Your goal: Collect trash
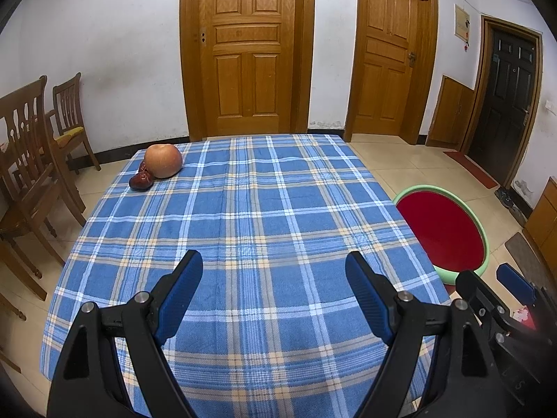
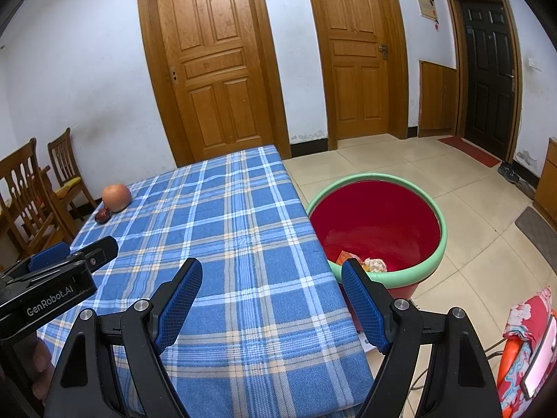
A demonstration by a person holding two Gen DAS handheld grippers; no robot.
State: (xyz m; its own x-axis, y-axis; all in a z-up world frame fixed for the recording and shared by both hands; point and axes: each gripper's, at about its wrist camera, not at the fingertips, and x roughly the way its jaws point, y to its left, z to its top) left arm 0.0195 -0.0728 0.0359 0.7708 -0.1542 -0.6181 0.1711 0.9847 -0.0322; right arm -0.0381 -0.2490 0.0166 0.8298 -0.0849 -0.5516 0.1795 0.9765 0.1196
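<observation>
— Where's the trash?

— In the red basin (image 2: 379,223) with the pale green rim, on the tiled floor just beside the table's right edge. An orange wrapper (image 2: 344,257) and a crumpled whitish wad (image 2: 375,264) lie at its bottom.

— And on the blue plaid tablecloth (image 1: 243,209)?

— An apple (image 1: 163,160) touching a dark red date (image 1: 141,180), far left corner.

— The grippers?

— The left gripper (image 1: 274,278) and right gripper (image 2: 271,285) are both spread wide, empty, above the cloth.
</observation>
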